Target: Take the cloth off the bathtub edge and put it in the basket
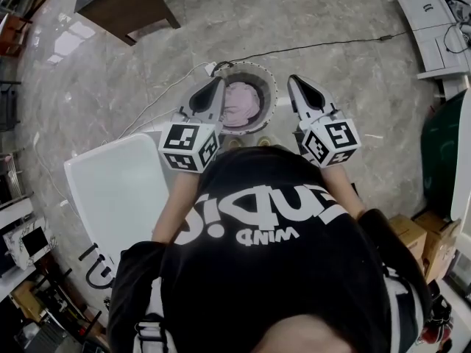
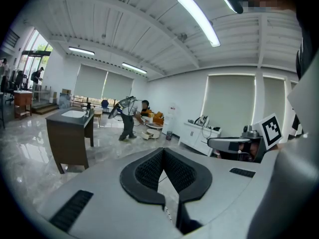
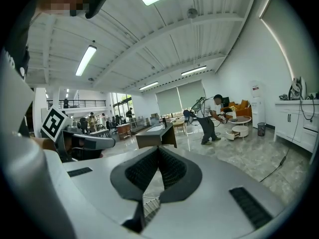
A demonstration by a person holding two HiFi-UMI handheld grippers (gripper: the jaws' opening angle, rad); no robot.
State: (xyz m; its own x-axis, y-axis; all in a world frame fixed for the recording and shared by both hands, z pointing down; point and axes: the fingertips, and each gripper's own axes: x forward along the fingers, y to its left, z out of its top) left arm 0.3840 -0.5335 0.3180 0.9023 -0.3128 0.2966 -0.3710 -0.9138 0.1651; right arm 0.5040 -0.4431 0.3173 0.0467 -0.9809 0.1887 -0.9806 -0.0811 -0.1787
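Note:
In the head view a pink cloth [image 1: 243,103] lies bunched inside the round basket [image 1: 269,88] on the marble floor. The white bathtub [image 1: 118,190] stands to the basket's left, and its edge is bare where I see it. My left gripper [image 1: 218,81] hangs over the basket's left rim, shut with nothing in it. My right gripper [image 1: 294,80] is held over the right rim, also shut and empty. Both gripper views look level across the room: the left gripper [image 2: 162,150] and the right gripper [image 3: 158,148] show jaws that meet at the tips with nothing between them.
A dark vanity cabinet [image 1: 125,6] stands at the back left. A black cable [image 1: 324,46] runs across the floor to the basket. Cardboard boxes [image 1: 423,237] sit at the right. Far off, a person [image 2: 127,119] bends over some equipment.

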